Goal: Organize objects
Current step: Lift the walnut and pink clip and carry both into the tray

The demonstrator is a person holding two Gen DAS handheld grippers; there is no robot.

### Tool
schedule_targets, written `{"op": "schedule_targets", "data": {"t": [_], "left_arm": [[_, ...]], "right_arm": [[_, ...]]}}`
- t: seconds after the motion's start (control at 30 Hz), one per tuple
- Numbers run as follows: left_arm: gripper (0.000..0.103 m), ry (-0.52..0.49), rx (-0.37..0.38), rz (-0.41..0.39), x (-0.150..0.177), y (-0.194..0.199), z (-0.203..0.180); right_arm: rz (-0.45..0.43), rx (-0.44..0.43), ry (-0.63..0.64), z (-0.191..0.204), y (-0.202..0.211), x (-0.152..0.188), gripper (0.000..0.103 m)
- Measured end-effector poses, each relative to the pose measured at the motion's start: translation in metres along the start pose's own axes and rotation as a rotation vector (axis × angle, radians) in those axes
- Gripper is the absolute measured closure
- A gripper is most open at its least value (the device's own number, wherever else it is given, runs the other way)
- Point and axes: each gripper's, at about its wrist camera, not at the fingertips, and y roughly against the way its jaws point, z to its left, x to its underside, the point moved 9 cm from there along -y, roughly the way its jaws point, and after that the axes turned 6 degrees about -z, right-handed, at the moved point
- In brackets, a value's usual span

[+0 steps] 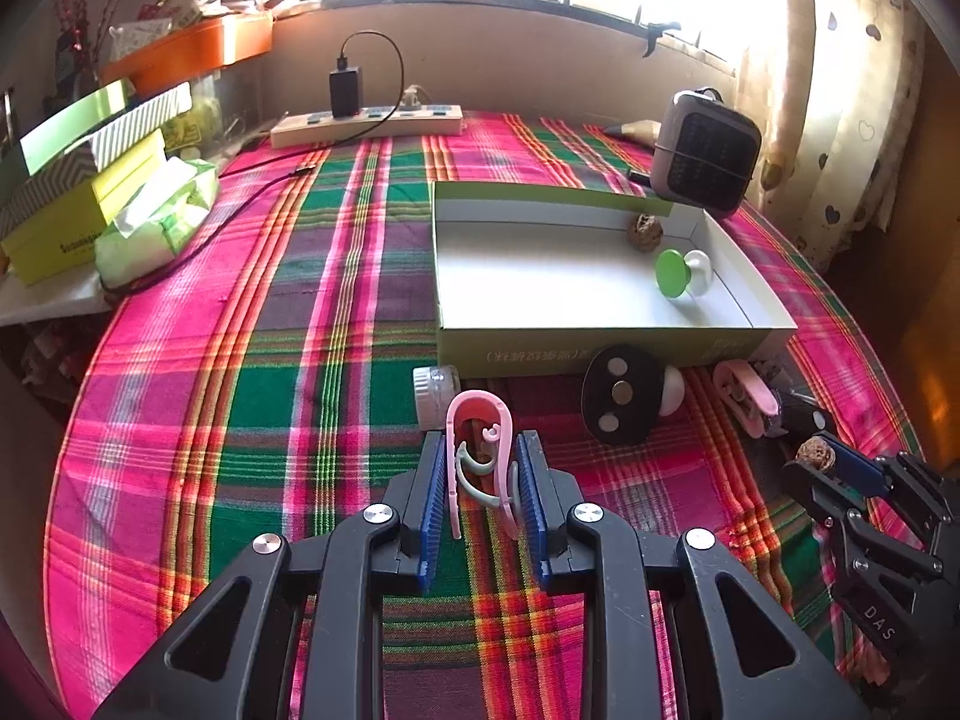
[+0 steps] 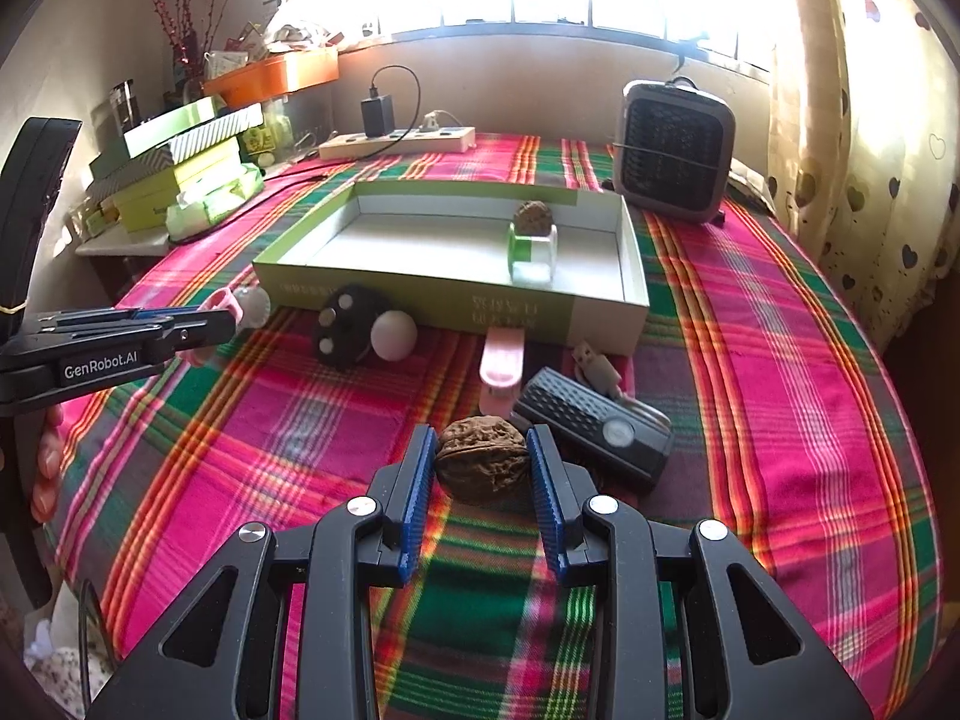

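Observation:
My left gripper is shut on a pink plastic clip above the plaid cloth, in front of the open green-and-white box. My right gripper is shut on a brown walnut, also short of the box. In the box lie another walnut and a green-and-white spool. In front of the box lie a black disc with magnets, a white ball, a clear capped bottle, a pink clip and a black case.
A grey fan heater stands behind the box at the right. A power strip with a charger lies at the back. Stacked boxes and tissues sit on the left. A curtain hangs at the right.

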Motion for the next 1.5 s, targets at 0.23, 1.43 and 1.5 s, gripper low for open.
{"op": "schedule_targets", "data": {"t": [0.23,1.43,1.5], "left_arm": [[0.082,-0.011,0.027,-0.013,-0.008,0.003,-0.004],[0.081,-0.022,0.121,-0.039,-0.074,-0.039,-0.022],[0.081,-0.025,0.119,-0.035,-0.077,-0.046,-0.022]], "right_arm": [[-0.022,-0.015,0.014,0.008,-0.001,-0.014,0.07],[-0.014,-0.091,0.035,0.016,-0.076,-0.107,0.07],[-0.01,-0.087,0.04,0.014,-0.083,-0.111,0.07]]}}
